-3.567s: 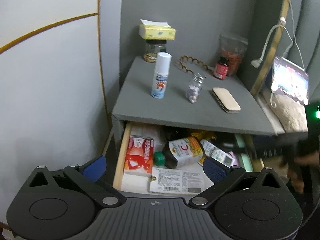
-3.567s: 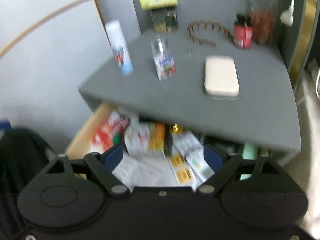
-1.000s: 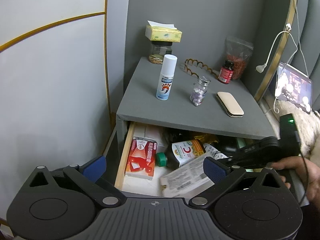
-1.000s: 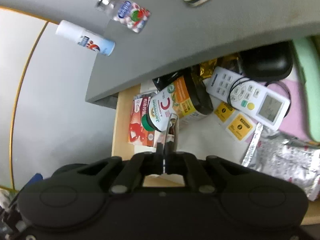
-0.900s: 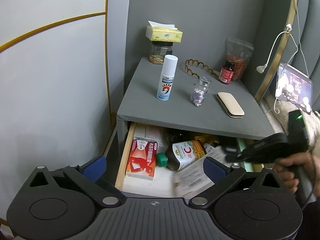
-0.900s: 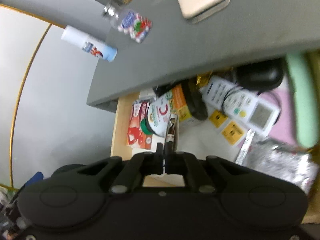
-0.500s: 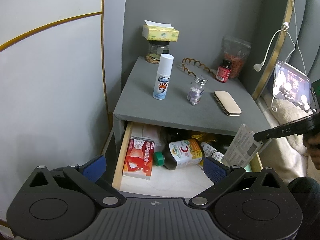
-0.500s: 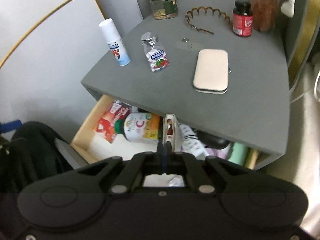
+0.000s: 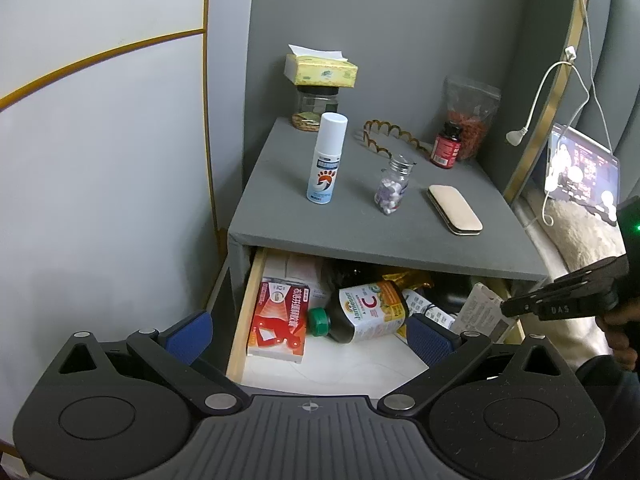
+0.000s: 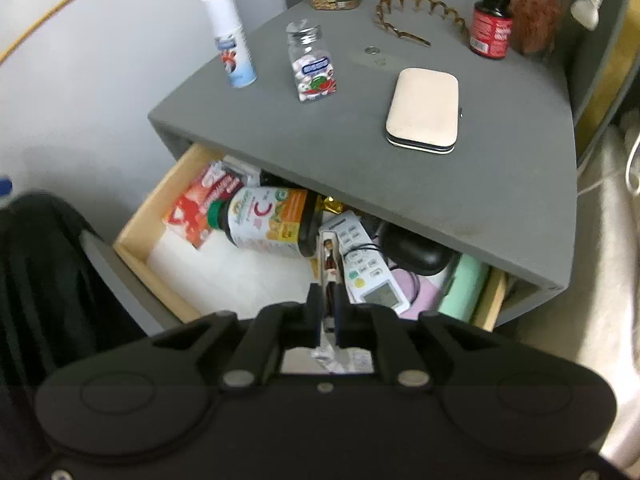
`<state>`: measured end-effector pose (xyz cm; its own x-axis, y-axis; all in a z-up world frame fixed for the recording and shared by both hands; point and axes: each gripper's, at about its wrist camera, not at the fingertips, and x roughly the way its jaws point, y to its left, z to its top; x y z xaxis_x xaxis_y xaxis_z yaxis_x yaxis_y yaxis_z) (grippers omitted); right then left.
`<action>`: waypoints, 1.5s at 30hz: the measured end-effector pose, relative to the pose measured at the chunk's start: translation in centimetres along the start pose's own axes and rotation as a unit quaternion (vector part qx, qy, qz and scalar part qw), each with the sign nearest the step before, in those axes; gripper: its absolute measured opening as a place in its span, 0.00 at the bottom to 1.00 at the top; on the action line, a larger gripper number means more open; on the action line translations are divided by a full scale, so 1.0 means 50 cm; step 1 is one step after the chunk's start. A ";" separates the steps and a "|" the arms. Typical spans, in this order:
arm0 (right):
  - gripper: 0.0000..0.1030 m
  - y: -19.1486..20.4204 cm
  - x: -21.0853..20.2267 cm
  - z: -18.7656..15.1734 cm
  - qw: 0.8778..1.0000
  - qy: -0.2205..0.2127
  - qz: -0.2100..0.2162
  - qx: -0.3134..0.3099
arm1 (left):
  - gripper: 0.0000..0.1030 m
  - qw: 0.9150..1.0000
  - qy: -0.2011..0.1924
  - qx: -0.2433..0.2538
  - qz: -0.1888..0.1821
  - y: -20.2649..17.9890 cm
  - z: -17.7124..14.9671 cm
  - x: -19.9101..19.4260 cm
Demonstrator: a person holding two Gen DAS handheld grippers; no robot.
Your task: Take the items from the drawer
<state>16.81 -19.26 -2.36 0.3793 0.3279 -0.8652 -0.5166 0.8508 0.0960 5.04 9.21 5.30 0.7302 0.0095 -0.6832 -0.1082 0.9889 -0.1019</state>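
Since a second ago the right gripper [image 10: 328,320] has lifted the leaflet [image 9: 482,314] out of the drawer [image 9: 244,312] and holds it pinched edge-on between closed fingers over the drawer's right end, while the left gripper [image 9: 308,334] hangs wide open, empty, before the drawer.

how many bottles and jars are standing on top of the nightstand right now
4. Spray bottle front left, pill bottle mid-front, red bottle back right, glass jar back left under the tissue box. The vitamin bottle lies in the drawer, not counted.

Drawer [image 9: 244,304] front bare (bottle [image 9: 362,312] behind).
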 end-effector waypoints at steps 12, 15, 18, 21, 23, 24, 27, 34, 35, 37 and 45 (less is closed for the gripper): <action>0.49 0.015 -0.017 -0.028 0.999 -0.041 -0.024 -0.022 | 0.99 1.000 0.004 -0.003 -0.003 0.001 -0.001 0.003; 0.49 0.012 -0.014 -0.037 0.999 -0.037 -0.006 -0.011 | 0.99 1.000 0.006 0.000 -0.005 -0.002 -0.002 0.005; 0.49 0.010 -0.014 -0.044 0.999 -0.034 -0.010 -0.003 | 0.99 1.000 0.006 0.000 -0.004 -0.002 -0.002 0.006; 0.51 -0.030 -0.020 -0.049 0.996 -0.029 -0.003 0.082 | 0.99 1.000 0.007 -0.001 -0.003 0.000 -0.002 0.007; 0.54 -0.082 -0.019 -0.061 0.981 -0.025 0.023 0.191 | 0.99 1.000 0.007 -0.002 -0.003 0.000 -0.002 0.007; 0.55 -0.120 -0.014 -0.079 0.961 -0.023 0.047 0.273 | 0.99 1.000 0.007 -0.002 -0.003 0.000 -0.001 0.006; 0.55 -0.182 0.014 -0.128 0.911 -0.004 0.082 0.404 | 0.99 1.000 0.006 -0.002 -0.003 0.000 -0.001 0.005; 0.59 -0.193 0.090 -0.097 0.895 0.036 0.084 0.437 | 0.99 1.000 0.006 0.001 -0.006 -0.003 -0.001 0.004; 0.59 -0.195 0.103 -0.099 0.889 0.040 0.084 0.448 | 0.99 1.000 0.004 0.001 -0.005 -0.003 -0.001 0.002; 0.59 -0.195 0.143 -0.115 0.865 0.048 0.085 0.492 | 0.99 1.000 0.002 -0.001 -0.004 0.001 0.001 0.000; 0.60 -0.186 0.224 -0.149 0.839 0.065 0.060 0.537 | 0.99 1.000 0.004 -0.012 0.004 0.015 0.004 0.006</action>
<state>20.13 -26.55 -16.63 0.2512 0.4492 -0.8574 0.4701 0.7177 0.5137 5.32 10.00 5.14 0.7232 0.0158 -0.6904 -0.1299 0.9850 -0.1135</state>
